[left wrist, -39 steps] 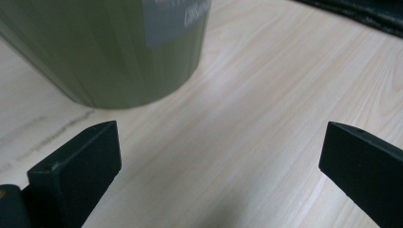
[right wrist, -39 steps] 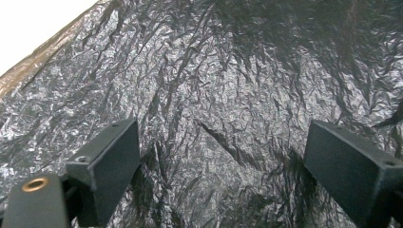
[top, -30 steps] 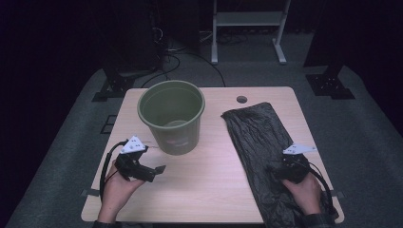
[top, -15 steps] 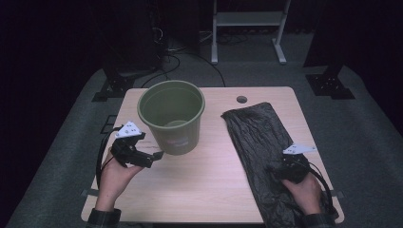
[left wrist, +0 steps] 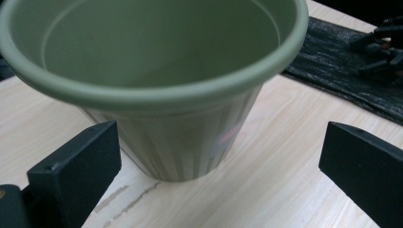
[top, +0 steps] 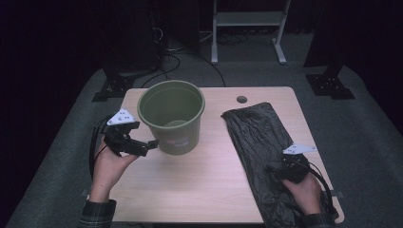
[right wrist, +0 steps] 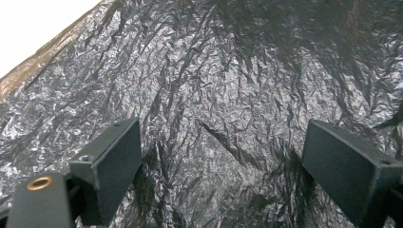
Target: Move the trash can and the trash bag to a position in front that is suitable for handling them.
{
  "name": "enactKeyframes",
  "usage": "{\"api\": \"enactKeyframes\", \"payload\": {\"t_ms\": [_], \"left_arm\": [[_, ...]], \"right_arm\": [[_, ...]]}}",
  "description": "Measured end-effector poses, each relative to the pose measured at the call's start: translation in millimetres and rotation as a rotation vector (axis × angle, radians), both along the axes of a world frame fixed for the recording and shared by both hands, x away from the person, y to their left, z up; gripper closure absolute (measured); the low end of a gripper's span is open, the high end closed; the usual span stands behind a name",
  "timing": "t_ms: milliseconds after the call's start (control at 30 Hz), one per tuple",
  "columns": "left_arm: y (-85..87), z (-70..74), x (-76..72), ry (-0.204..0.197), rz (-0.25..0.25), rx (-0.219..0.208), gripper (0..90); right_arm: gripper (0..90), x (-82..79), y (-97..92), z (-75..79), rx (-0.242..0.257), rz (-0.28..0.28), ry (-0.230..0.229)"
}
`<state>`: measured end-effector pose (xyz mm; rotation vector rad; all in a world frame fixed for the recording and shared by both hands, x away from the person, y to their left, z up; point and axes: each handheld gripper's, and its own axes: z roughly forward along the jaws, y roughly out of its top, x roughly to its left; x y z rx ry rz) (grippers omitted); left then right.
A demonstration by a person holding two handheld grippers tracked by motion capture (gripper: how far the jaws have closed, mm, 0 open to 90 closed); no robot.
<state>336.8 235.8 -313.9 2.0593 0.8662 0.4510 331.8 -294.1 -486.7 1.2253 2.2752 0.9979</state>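
An empty olive-green plastic bucket [top: 172, 116] stands upright at the back left of the wooden table [top: 190, 190]. My left gripper [top: 147, 146] hovers just left of the bucket's lower wall, open. In the left gripper view the bucket [left wrist: 157, 71] sits close ahead between the wide-apart jaws of my left gripper [left wrist: 221, 147]. A crumpled black plastic bag [top: 259, 142] lies flat along the table's right side. My right gripper [top: 275, 170] rests over the bag's near part, open. Its own view shows the bag [right wrist: 214, 71] between the spread jaws of the right gripper [right wrist: 223, 152], which hold nothing.
A small round hole [top: 242, 99] pierces the table's back edge between bucket and bag. Bare wood lies in the middle and front. Beyond the table stand a metal rack [top: 247, 19], floor cables [top: 166, 52] and black stand feet [top: 111, 88].
My left gripper has moved forward and up from the table's front left to the bucket's left side. The right gripper has stayed on the bag.
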Motion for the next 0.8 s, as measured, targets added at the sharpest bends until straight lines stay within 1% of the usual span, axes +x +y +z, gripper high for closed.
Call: {"api": "enactKeyframes", "payload": {"t_ms": [233,267,333,367,600,800], "left_arm": [[-1.0,16.3,10.8,-0.015,0.007,-0.005,0.0],[-1.0,16.3,10.8,-0.015,0.007,-0.005,0.0],[-1.3,21.4,15.8,-0.016,0.011,-0.001,0.0],[-1.3,21.4,15.8,-0.016,0.011,-0.001,0.0],[-0.7,28.7,32.1,-0.014,0.021,0.005,0.0],[2.6,29.5,48.4,-0.001,0.046,0.008,0.0]], "right_arm": [[12.1,0.0,0.0,0.0,0.0,0.0,0.0],[12.1,0.0,0.0,0.0,0.0,0.0,0.0],[12.1,0.0,0.0,0.0,0.0,0.0,0.0],[12.1,0.0,0.0,0.0,0.0,0.0,0.0],[12.1,0.0,0.0,0.0,0.0,0.0,0.0],[12.1,0.0,0.0,0.0,0.0,0.0,0.0]]}}
